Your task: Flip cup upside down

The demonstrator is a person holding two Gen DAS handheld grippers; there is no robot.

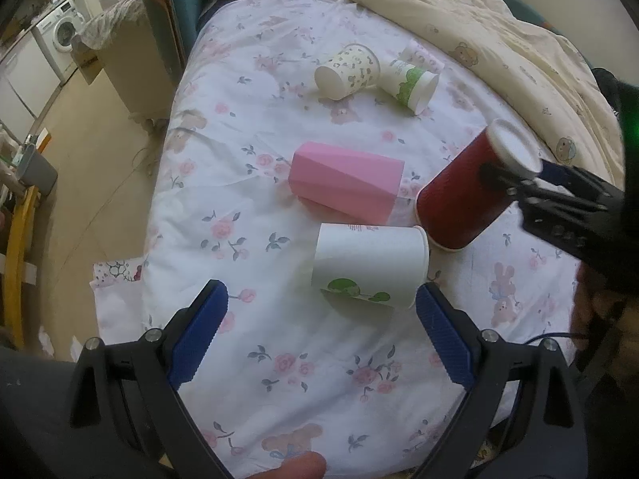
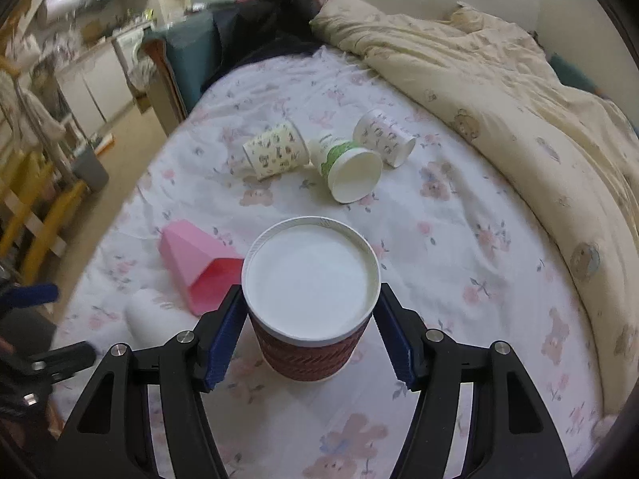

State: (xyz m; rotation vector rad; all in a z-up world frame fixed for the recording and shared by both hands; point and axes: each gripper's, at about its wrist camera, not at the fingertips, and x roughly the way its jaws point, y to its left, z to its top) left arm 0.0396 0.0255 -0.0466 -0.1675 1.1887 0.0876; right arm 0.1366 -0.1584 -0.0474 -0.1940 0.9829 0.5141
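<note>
left gripper point(image 1: 321, 319): held low, pointing forward, blue-padded fingers spread wide, nothing between them. right gripper point(image 2: 309, 313): fingers straddling the red cup point(image 2: 309, 319), pads at or just off its upper wall below the white base; contact not certain. thumb tip point(image 1: 295, 465) at the bottom edge.

Spread wide, the left tongs point(image 1: 321, 331) flank a white paper cup point(image 1: 369, 269) lying on the floral bedsheet point(image 1: 279, 127), while beyond it the right tongs point(image 1: 519, 183) grip the inverted red cup point(image 1: 465, 199).
</note>
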